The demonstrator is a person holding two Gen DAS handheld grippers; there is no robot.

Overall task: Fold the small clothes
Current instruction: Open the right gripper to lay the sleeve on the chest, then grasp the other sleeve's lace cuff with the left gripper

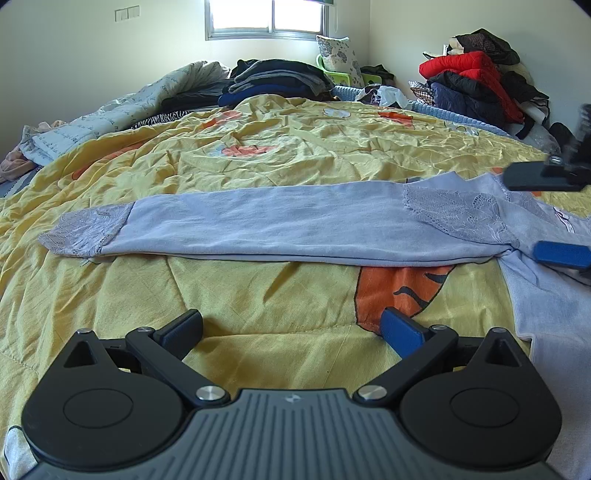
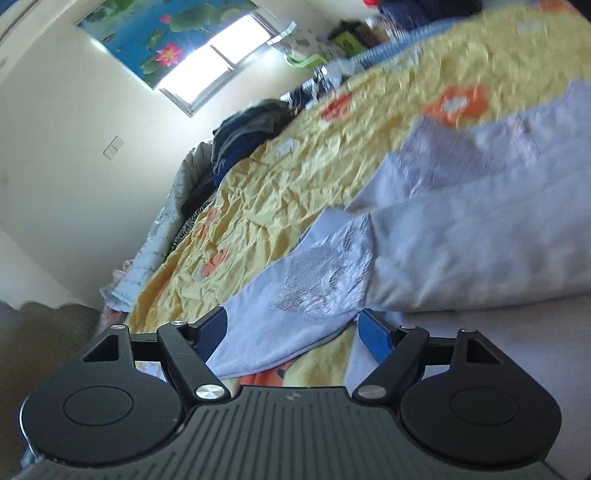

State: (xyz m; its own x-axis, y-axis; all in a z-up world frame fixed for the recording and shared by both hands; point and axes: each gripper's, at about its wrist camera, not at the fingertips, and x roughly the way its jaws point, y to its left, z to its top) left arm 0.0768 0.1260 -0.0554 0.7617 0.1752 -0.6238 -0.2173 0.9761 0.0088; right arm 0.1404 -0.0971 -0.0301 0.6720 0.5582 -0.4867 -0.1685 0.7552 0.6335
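L wrist | left tool (image 1: pixel 291 328) released over quilt (image 1: pixel 258 155) | right tool (image 2: pixel 293 332) released, astride lilac top (image 2: pixel 461 243) sleeve

Black linkages, blue fingers (image 1: pixel 400 329) — ribbed grey housing

- Daylight pours from the window (image 1: pixel 266 16), overexposed to white in both views.
- Left wrist view is sharp; fisheye bends its edges, corners dark.
- Right wrist view is tilted and motion-blurred, especially upper right.

right claw (image 2: pixel 291 334) gapes around lavender garment (image 2: pixel 461 236) over yellow quilt (image 2: pixel 295 177).
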